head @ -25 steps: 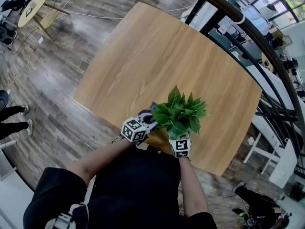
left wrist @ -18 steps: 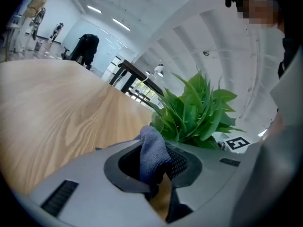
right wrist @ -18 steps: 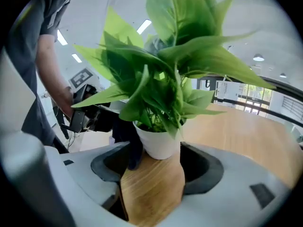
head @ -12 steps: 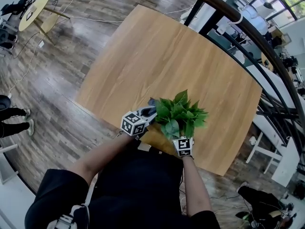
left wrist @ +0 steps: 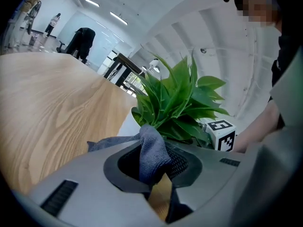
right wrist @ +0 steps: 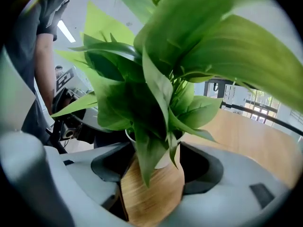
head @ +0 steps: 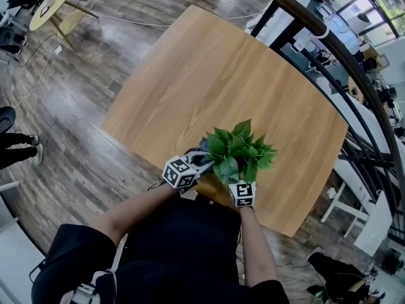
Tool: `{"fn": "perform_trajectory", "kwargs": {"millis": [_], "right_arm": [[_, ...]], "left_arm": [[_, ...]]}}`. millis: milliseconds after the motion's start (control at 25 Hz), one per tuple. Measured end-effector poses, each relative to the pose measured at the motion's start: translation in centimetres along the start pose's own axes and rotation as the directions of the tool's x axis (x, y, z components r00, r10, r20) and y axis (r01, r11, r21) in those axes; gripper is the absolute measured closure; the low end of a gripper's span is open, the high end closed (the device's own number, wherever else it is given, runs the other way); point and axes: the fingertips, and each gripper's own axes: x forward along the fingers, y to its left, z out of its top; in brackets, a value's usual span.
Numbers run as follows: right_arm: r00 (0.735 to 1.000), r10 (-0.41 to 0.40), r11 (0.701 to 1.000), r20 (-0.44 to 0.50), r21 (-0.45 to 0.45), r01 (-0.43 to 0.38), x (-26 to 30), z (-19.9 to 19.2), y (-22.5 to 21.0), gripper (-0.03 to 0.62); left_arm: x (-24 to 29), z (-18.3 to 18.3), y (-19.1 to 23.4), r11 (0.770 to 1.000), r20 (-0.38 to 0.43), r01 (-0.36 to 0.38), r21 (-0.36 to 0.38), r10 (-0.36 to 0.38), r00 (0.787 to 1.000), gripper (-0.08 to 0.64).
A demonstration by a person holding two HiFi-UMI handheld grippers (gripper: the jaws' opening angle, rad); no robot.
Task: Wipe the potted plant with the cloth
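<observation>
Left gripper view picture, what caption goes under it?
Left tongs pinch a grey cloth right next to the leafy potted plant.

A wooden table (head: 209,75) stands on plank floor (head: 82,163), with a round yellow table (head: 54,2) well apart.

The person (head: 180,258) wore a black short-sleeved top (head: 190,233); the grey left gripper (left wrist: 158,167) and right gripper (right wrist: 154,167) bore black-and-white marker cubes (head: 180,171).

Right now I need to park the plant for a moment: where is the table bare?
The table is bare from the potted plant out to its far, left and right edges. Only the near edge is crowded: the left gripper with the cloth and the right gripper on the plant meet there.
</observation>
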Motion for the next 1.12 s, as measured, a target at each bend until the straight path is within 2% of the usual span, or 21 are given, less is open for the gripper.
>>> {"fn": "perform_trajectory", "kwargs": {"millis": [200,440,560,640,840,1040,1120], "right_arm": [[1.000,-0.008,1.000,-0.018,0.014,0.008,-0.2,-0.3,0.4,0.285],[0.998,0.059,0.998,-0.037,-0.003,-0.059,-1.6,-1.3,3.8,0.285],[0.999,-0.002,0.999,-0.040,0.045,0.004,-1.9,-2.0,2.5,0.285],[0.999,-0.026,0.999,-0.043,0.042,0.028,-1.7,-2.2,1.4,0.284],[0.999,0.012,0.999,-0.040,-0.032,-0.013,-0.4,-1.1,0.8,0.284],[0.999,0.027,1.000,-0.039,-0.008,-0.027,0.1,-1.2,1.2,0.284],[1.000,0.018,1.000,-0.025,-0.006,-0.018,0.1,-0.4,1.4,0.284]], "left_arm": [[0.0,-0.6,0.9,0.998,0.031,-0.024,-0.050,0.026,0.999,0.472],[-0.8,0.2,3.3,0.997,0.050,-0.068,-0.027,0.070,0.996,0.472],[-1.2,1.1,4.0,0.996,0.054,-0.075,-0.039,0.078,0.996,0.472],[-1.3,1.5,4.2,0.996,0.059,-0.079,-0.040,0.082,0.995,0.472],[-1.0,2.3,4.6,0.996,0.079,-0.068,-0.052,0.072,0.994,0.472],[-0.5,1.8,4.2,0.996,0.075,-0.050,-0.075,0.055,0.996,0.472],[-0.7,1.4,3.7,0.997,0.068,-0.046,-0.062,0.050,0.996,0.472]]}}
